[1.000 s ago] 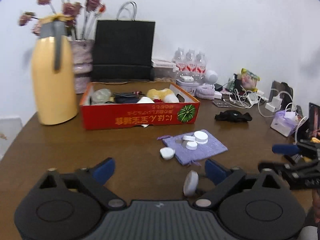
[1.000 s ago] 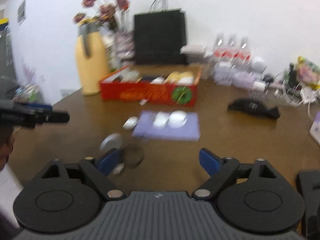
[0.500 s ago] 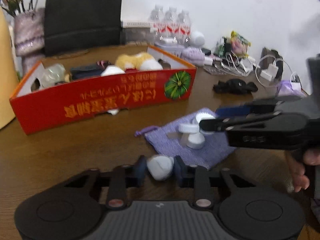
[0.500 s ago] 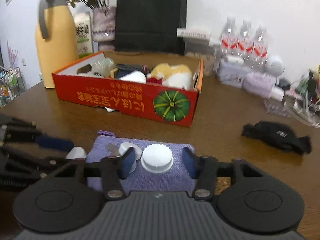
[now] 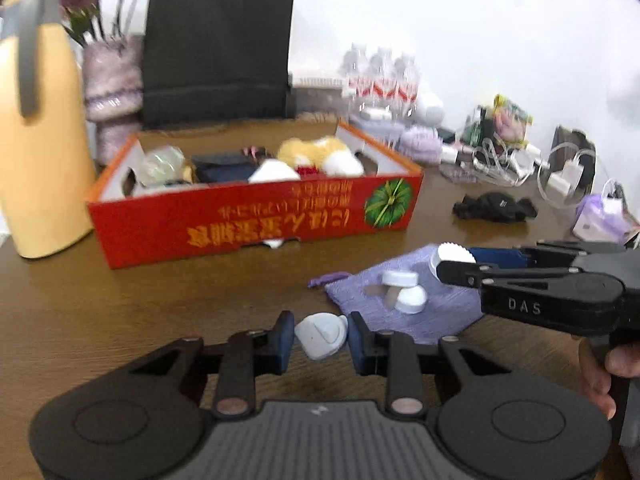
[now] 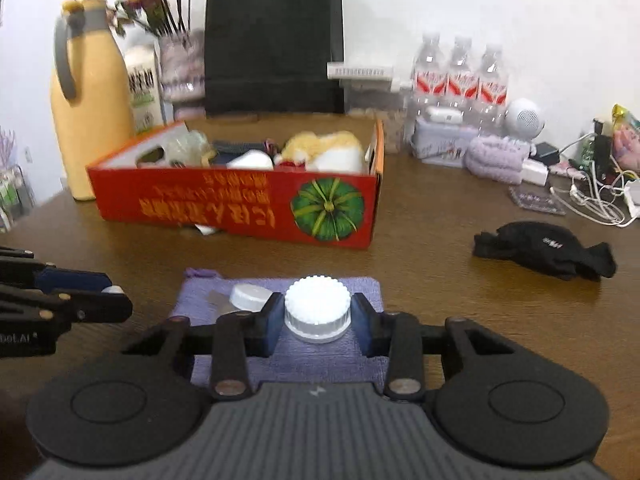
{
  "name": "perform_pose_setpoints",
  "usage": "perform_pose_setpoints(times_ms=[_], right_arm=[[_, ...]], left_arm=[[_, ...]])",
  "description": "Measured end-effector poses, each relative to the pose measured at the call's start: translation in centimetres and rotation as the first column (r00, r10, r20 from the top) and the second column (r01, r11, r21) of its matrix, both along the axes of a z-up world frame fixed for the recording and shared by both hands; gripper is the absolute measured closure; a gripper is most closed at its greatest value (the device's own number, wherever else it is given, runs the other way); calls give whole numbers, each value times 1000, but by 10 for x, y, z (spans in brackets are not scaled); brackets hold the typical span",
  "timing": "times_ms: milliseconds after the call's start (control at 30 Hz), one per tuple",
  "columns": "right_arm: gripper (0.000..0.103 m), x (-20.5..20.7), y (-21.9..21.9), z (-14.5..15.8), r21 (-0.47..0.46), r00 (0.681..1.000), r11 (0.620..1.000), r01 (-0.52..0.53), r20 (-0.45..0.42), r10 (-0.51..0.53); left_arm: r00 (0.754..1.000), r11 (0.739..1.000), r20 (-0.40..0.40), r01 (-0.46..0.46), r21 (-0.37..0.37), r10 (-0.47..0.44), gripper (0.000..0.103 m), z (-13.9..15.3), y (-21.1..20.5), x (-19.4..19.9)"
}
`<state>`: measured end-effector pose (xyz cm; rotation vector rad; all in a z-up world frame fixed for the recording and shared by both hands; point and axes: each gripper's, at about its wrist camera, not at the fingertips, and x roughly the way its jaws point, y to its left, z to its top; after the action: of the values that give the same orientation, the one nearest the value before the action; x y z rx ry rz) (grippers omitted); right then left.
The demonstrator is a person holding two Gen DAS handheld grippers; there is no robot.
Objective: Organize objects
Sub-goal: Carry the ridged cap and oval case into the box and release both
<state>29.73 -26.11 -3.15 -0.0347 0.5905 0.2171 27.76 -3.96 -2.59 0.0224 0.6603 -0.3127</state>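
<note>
Now both grasping: left hand-held gripper [image 5: 316,336] clenched on small white piece [image 5: 321,335], right hand-held gripper [image 6: 316,316] on ribbed cap [image 6: 317,309] over pouch [image 6: 360,292]. Light, rigid plastic; grip sides.

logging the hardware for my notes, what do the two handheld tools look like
Both are matte black plastic. The left tool and right tool each have a ribbed grey body, two round black discs, linkage arms with copper-coloured rivets, and dark blue fingertip pads. Seen side on, the right tool's casing bears white "DAS" lettering. A bare hand grips its handle; no sleeve or cable shows.
</note>
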Motion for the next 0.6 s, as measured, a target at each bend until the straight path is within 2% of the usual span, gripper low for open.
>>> perform_pose_setpoints(times_ms=[133,200,267,367,500,600], right_arm=[[66,-41,3,22,9,999,1000,-20,49,20],[66,-69,2,29,53,997,997,-57,62,53],[66,-95,-2,31,103,994,989,-108,47,103],[66,-131,-7,30,129,994,985,-114,16,113],[66,-166,-8,28,128,989,981,-146,-8,148],[66,-174,-5,29,109,990,984,-142,-8,143]], left_arm=[[997,999,66,-32,-5,32,76,23,6,-43],[996,1000,85,-27,-6,27,75,30,8,-68],[996,1000,81,-27,-1,27,76,32,11,-90],[997,998,62,-48,29,46,75,30,12,-118],[998,998,47,-54,31,52,75,29,16,-139],[996,997,53,-72,33,70,76,31,16,-142]])
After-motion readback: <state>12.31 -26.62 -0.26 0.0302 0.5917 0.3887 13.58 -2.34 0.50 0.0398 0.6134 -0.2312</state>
